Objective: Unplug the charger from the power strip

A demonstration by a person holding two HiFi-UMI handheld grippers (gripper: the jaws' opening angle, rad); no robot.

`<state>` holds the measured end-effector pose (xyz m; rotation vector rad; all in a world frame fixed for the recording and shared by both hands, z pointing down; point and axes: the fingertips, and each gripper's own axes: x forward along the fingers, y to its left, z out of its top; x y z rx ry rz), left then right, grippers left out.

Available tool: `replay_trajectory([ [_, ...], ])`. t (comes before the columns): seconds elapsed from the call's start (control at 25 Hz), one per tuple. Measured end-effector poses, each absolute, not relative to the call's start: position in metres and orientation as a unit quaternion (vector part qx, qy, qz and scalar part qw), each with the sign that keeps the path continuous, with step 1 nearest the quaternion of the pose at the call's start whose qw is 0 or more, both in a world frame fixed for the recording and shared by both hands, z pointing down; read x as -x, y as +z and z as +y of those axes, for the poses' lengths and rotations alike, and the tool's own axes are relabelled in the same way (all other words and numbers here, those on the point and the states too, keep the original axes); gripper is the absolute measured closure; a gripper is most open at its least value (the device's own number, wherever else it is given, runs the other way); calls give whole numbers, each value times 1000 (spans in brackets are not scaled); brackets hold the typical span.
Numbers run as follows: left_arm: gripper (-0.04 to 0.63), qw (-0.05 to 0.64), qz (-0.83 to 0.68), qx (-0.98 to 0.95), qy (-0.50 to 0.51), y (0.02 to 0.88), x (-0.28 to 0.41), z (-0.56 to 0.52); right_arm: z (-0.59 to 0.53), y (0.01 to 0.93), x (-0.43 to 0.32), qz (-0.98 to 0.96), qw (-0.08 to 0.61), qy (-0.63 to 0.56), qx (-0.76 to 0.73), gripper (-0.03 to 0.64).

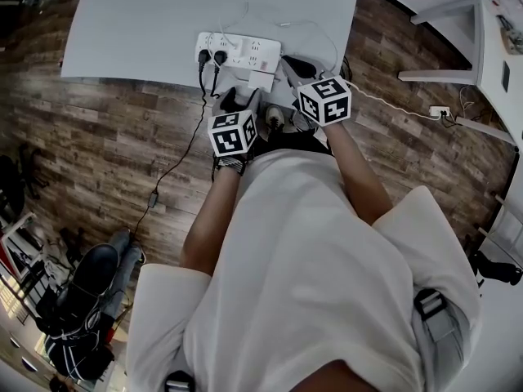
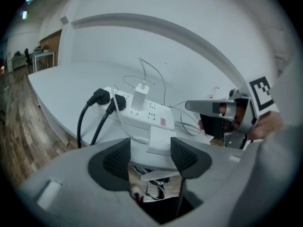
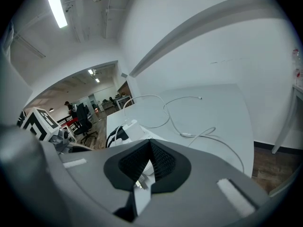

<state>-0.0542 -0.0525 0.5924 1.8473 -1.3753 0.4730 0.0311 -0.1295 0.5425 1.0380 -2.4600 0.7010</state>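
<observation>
Hovering at the table edge, charger not yet touched

From where I stand, the charger [image 2: 141, 94] sits upright in the power strip [image 2: 152, 111]. It is a small, glossy white cube just beside two black plugs [image 2: 101, 96], whose rubbery leads droop over the edge of the white table [image 2: 57, 89]. The left gripper [image 2: 150, 151] has its jaws wide apart, and the ribbed dark pads hold nothing. A flat white block [image 2: 158, 138] at the table edge shows in the gap beyond them, and I can't tell whether they touch it. The right gripper [image 3: 150, 159] has its jaws pressed together at the tips, empty, pointing across the table where a thin white cable [image 3: 189, 134] loops.

To do this well, I'd say one gripper should press the strip's smooth plastic body down. The other should take the charger by its flat sides, low near the socket, and draw it straight out along the pins. The slick casing could slip, so a square, firm pinch matters.
</observation>
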Motion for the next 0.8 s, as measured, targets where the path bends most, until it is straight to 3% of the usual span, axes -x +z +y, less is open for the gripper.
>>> replay_trajectory([
  [0.16, 344, 321, -552, -742, 205, 570, 60, -59, -134, 522, -31, -883, 179, 231, -367, 615],
  [0.4, 444, 251, -577, -751, 198, 526, 69, -70, -131, 491, -38, -892, 169, 204, -367, 615],
  [0.56, 457, 220, -598, -745, 196, 496, 78, -81, -132, 468, -52, -888, 151, 207, -382, 615],
  [0.8, 568, 152, -615, -756, 165, 436, 92, -101, -142, 414, -58, -898, 129, 142, -397, 615],
])
